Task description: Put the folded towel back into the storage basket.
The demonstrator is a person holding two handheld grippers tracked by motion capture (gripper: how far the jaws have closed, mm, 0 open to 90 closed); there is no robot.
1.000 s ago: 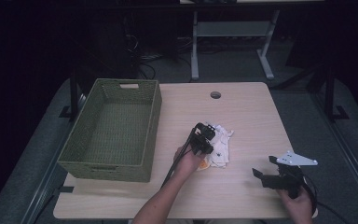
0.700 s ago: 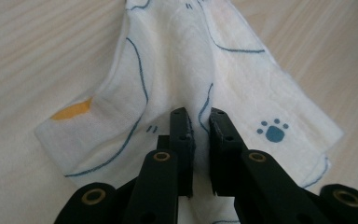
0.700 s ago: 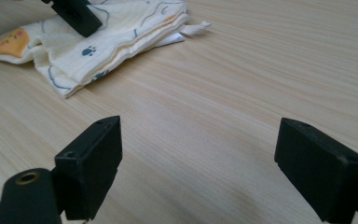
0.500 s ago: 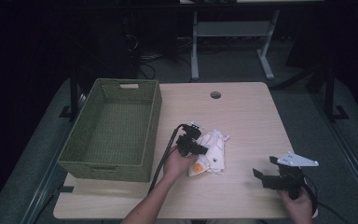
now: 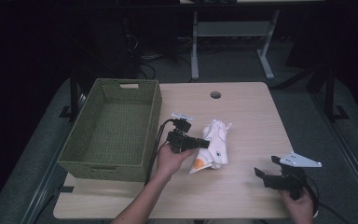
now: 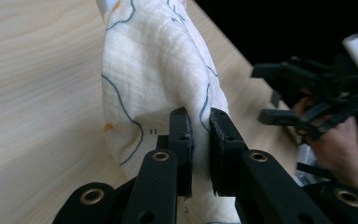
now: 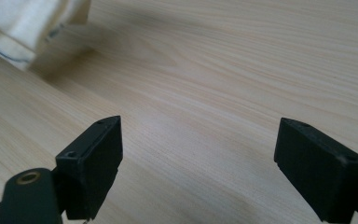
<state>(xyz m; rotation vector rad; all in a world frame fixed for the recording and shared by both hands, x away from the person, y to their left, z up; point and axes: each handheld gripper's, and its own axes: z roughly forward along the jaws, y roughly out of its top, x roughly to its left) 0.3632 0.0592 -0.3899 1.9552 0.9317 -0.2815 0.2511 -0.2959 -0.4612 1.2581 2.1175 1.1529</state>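
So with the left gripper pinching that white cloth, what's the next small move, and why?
Probably lift the cloth and carry it left toward the green basket. The left gripper is shut on a fold of it; the right gripper sits open, apart.

So the thing you've got is a white cloth, thin crinkly gauze-looking fabric with dark blue-grey squiggly lines printed on it and a couple of small orange patches. It's bunched up into a long rumpled lump rather than spread flat, lying on the light wood table around the middle, a bit toward your side, just beside the green woven basket but not touching it. One end points away from you, the other, with the orange bit, sits nearer you. Your left gripper is pinching a fold of it, so the cloth peaks up there.
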